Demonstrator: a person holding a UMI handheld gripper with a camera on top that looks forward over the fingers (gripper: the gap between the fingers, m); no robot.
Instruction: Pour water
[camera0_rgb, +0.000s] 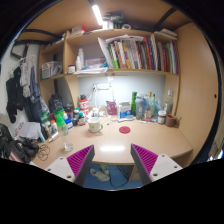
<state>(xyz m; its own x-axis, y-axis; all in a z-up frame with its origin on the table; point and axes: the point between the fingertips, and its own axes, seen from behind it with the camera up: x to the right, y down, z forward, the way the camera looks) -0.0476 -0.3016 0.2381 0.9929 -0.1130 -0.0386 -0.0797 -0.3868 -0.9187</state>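
My gripper (112, 156) is open and empty, held above the near edge of a wooden desk (110, 143). Its magenta pads (80, 160) stand wide apart with nothing between them. Well beyond the fingers, a white cup (95, 125) stands on the desk with a round red coaster (125, 129) to its right. Clear bottles (141, 106) stand at the back right of the desk. A green-capped bottle (62, 120) and several other bottles stand at the left. A small clear glass (68, 144) sits near the left front edge.
A shelf unit (120, 70) with books (135, 52) rises behind the desk. Clothes and bags (16, 90) hang at the left. Under the desk there is a blue floor with white shoes (100, 172) and a cable.
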